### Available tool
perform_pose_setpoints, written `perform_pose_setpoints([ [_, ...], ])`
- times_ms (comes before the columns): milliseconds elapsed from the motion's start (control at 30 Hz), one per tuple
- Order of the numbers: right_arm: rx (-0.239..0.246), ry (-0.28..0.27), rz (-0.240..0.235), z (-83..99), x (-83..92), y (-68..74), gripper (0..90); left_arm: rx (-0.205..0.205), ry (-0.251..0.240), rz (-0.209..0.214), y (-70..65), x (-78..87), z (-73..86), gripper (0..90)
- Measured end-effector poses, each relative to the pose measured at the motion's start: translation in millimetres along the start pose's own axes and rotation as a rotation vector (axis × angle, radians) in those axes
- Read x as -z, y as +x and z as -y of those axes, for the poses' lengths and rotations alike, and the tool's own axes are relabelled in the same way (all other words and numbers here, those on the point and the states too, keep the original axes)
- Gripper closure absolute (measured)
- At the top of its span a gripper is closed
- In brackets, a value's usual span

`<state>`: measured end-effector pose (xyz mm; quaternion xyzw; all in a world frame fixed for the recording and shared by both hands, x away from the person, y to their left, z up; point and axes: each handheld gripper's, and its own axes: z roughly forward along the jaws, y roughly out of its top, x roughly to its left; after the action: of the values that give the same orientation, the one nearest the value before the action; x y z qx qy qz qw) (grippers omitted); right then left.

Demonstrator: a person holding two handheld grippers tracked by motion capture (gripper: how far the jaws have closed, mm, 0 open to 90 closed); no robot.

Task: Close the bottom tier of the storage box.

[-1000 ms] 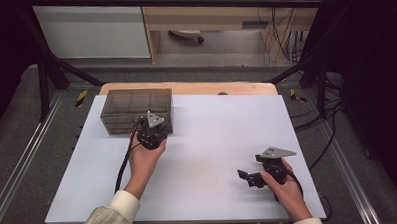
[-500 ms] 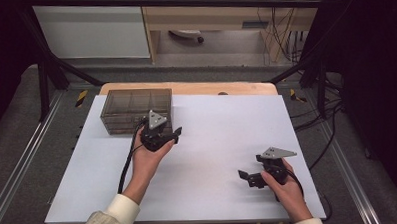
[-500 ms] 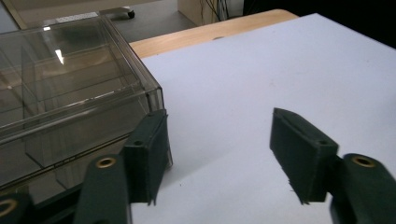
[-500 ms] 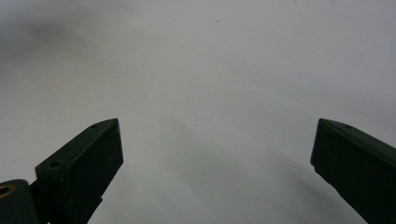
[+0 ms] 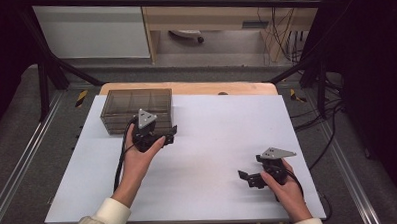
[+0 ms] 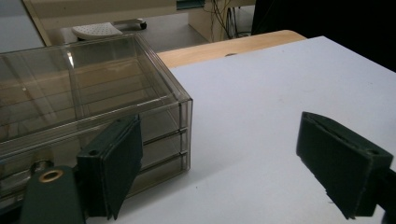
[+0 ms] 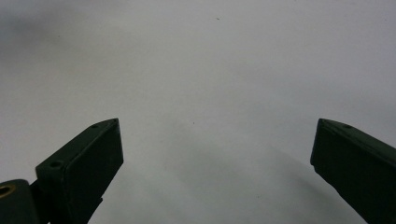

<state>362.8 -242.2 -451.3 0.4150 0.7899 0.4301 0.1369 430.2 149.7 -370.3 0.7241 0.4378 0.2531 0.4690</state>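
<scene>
High view puts the left gripper (image 5: 160, 136) left of centre, just off the front right corner of the smoky clear drawer box (image 5: 136, 101) that sits in the upper left of the white table sheet (image 5: 222, 136). Its jaws have just been opening and now stand wide with nothing between them. Left gripper view shows the box's stacked shallow drawers (image 6: 159, 149) shut, at centre left just behind the left-hand pad. The right gripper (image 5: 251, 177) rests low and right on the sheet, jaws spread wide and empty.

The likely trouble: the box looks light and unanchored, so a push or tug at a drawer front could slide the whole box instead. A wide pad might also snag two drawer fronts at once.
</scene>
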Motion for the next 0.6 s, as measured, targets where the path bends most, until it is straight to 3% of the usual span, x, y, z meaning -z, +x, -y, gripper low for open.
perform_pose_setpoints([
  [400,-0.005,-0.001,-0.002,0.2,0.3,0.0,2.6,0.003,-0.041,0.004,2.7,15.7,-1.4,11.0],
  [600,-0.003,0.001,-0.003,0.0,0.3,0.4,2.6,-0.003,-0.054,-0.014,3.3,26.6,-1.5,10.9],
])
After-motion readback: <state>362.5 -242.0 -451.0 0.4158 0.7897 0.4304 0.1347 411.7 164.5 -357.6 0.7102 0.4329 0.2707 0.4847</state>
